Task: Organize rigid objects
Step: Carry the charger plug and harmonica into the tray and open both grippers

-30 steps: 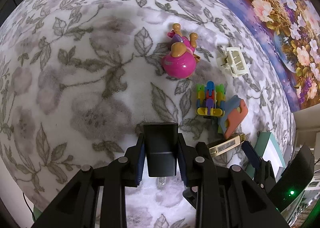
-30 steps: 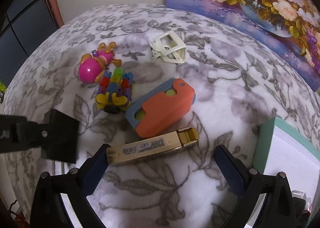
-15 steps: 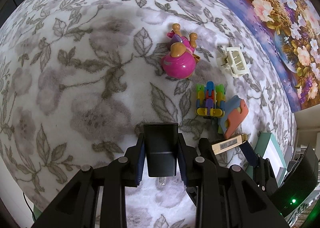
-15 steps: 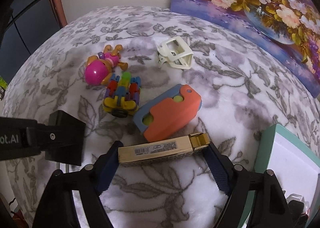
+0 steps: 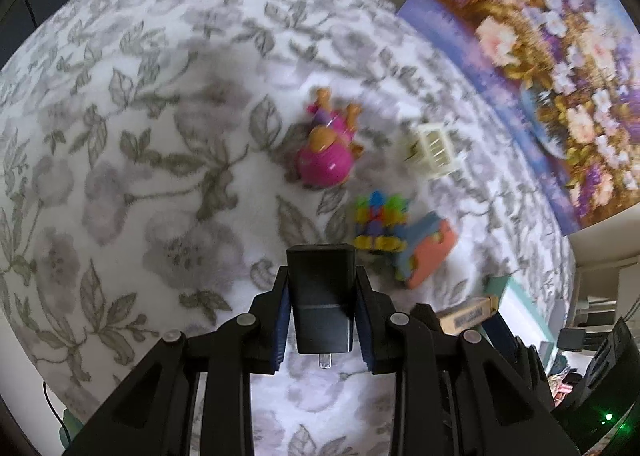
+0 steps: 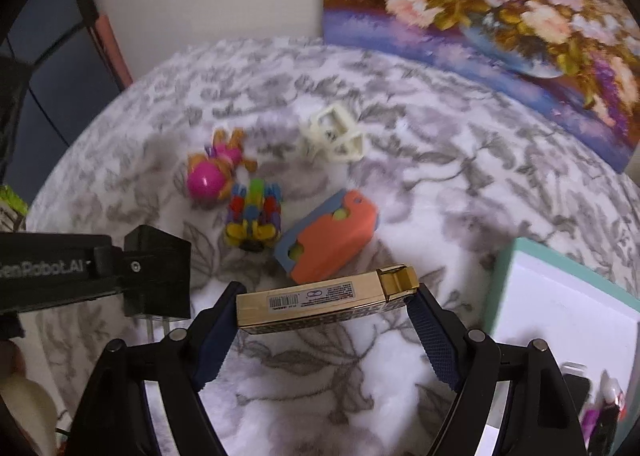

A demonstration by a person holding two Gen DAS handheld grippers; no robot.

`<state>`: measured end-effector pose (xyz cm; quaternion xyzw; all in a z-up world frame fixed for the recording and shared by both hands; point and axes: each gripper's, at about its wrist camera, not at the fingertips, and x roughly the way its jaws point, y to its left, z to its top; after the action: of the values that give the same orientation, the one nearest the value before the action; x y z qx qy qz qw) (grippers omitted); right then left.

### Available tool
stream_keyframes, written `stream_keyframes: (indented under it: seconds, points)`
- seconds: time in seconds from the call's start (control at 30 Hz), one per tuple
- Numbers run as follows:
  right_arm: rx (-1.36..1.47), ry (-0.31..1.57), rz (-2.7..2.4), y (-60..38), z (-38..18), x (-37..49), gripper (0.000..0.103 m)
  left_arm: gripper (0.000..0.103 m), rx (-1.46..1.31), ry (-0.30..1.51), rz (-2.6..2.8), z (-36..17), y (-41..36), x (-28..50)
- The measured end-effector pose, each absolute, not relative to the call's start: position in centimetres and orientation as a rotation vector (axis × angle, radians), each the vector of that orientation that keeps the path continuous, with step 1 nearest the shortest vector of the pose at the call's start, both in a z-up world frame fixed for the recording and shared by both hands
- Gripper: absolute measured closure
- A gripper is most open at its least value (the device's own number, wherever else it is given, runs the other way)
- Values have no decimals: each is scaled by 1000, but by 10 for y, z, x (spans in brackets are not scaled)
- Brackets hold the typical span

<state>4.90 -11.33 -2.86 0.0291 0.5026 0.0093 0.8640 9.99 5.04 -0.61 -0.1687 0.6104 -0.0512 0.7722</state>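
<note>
My left gripper is shut on a black plug adapter, held above the floral cloth; it also shows in the right wrist view. My right gripper is shut on a long gold box, lifted off the cloth; the box also shows in the left wrist view. On the cloth lie a pink toy figure, a multicoloured block toy, an orange and blue case and a cream hair clip.
A teal-rimmed white box stands at the right of the table. A flower painting leans against the wall behind. The floral cloth covers the round table, with its edge near at the left.
My right gripper closed around the gold box and lifted it off the cloth. My left gripper rose and shifted slightly, still holding the adapter.
</note>
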Motion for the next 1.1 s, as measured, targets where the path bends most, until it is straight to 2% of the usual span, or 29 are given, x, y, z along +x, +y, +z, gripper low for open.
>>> stream_keyframes:
  seconds: [0.23,0.53,1.1]
  points:
    - [123,997,-97,-141,7,35,19,73,-342,1232,-174,30,29,92]
    - [202,1018,-306,-206,23,6,19,73,-243,1217,-267,40,-23,74]
    - [338,1068,-600,-320,-4,-48,19,73,-58,1180,-488,28,-145,47]
